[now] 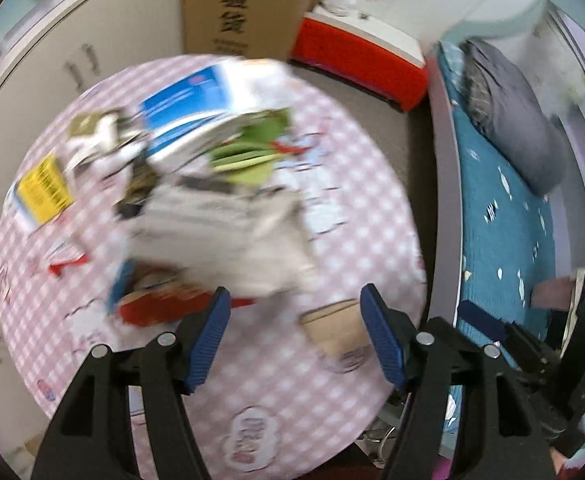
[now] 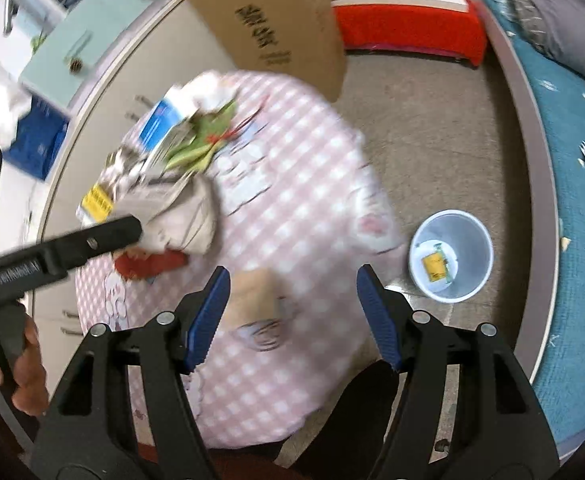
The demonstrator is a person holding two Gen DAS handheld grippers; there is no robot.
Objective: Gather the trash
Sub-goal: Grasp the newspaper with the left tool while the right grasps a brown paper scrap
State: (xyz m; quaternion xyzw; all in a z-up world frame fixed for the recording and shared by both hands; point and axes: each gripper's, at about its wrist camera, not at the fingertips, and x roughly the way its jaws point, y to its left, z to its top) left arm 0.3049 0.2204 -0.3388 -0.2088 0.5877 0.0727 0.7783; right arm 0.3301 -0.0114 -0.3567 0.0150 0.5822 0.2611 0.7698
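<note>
A heap of trash lies on the round table with the pink checked cloth [image 1: 276,380]: crumpled grey-white paper [image 1: 220,236], a green wrapper [image 1: 248,152], a blue-and-white box [image 1: 188,108], a yellow packet [image 1: 44,186] and a red wrapper [image 1: 160,308]. A brown paper cup [image 1: 336,328] lies on its side near the table's front. My left gripper [image 1: 294,332] hangs open above the table with nothing between its fingers. My right gripper [image 2: 292,316] is open and empty too, over the cup [image 2: 254,296]. The picture is blurred by motion.
A white waste bin [image 2: 450,256] stands on the floor to the right of the table, with a yellow packet inside. A tall cardboard box [image 2: 276,28], a red-and-white chest [image 2: 412,32], cupboards [image 1: 72,64] and a bed with a teal cover [image 2: 564,168] ring the table.
</note>
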